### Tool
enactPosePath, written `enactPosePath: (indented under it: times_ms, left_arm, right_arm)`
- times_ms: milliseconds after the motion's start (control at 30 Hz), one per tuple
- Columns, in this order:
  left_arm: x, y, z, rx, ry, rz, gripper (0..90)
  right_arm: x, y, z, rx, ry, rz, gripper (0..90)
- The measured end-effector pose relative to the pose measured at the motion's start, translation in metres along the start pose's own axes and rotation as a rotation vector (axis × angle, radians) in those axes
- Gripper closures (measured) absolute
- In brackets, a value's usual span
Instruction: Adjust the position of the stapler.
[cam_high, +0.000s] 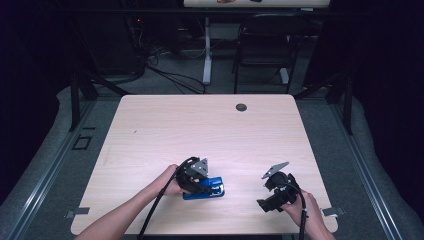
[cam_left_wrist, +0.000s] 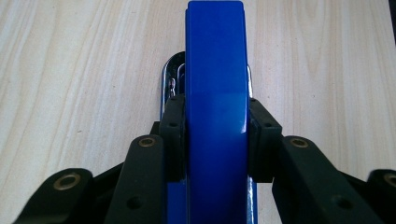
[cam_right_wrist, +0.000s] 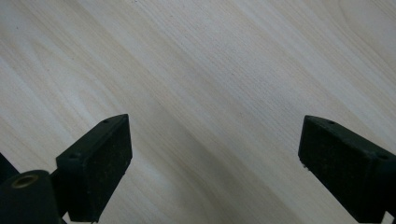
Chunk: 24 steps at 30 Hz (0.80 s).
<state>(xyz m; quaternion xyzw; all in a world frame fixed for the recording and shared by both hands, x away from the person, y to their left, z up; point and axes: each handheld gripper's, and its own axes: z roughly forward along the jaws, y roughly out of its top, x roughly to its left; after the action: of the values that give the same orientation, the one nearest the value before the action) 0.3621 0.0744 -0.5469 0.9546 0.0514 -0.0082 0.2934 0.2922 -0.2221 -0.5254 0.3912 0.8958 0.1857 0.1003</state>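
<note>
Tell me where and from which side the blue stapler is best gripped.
Grip the blue stapler across its two long flat sides, near mid-length, coming from above along its length. The sides are parallel and narrow enough for the jaws, as the left gripper shows: its pads press both sides. The rounded top would likely slip.

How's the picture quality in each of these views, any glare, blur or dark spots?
High view: the pale wooden table is evenly lit, the room around it nearly black. Left gripper view: the glossy blue plastic stapler, clamped by the left gripper, shows a soft sheen, and the near jaws look slightly soft. Right gripper view: even light on the wood grain, with the right gripper open and its jaws dark.
</note>
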Motion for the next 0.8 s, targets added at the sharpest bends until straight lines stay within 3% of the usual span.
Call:
enactPosePath:
  times_ms: [333,467,567,800]
  left_arm:
    - [-0.003,0.007,0.005,0.001,-0.045,0.042,65.6]
    - [-0.004,0.007,0.007,-0.019,-0.022,0.005,63.8]
    - [-0.002,0.011,0.005,-0.028,-0.014,-0.037,47.5]
    - [-0.001,0.012,-0.006,-0.073,0.024,-0.087,27.3]
  right_arm:
    - [0.0,0.001,0.001,0.001,-0.002,0.001,9.7]
    - [0.0,0.001,0.001,-0.01,0.009,0.007,9.7]
    - [-0.001,0.0,-0.001,-0.005,-0.002,0.0,9.7]
    - [-0.002,-0.001,-0.004,-0.028,0.005,0.02,10.0]
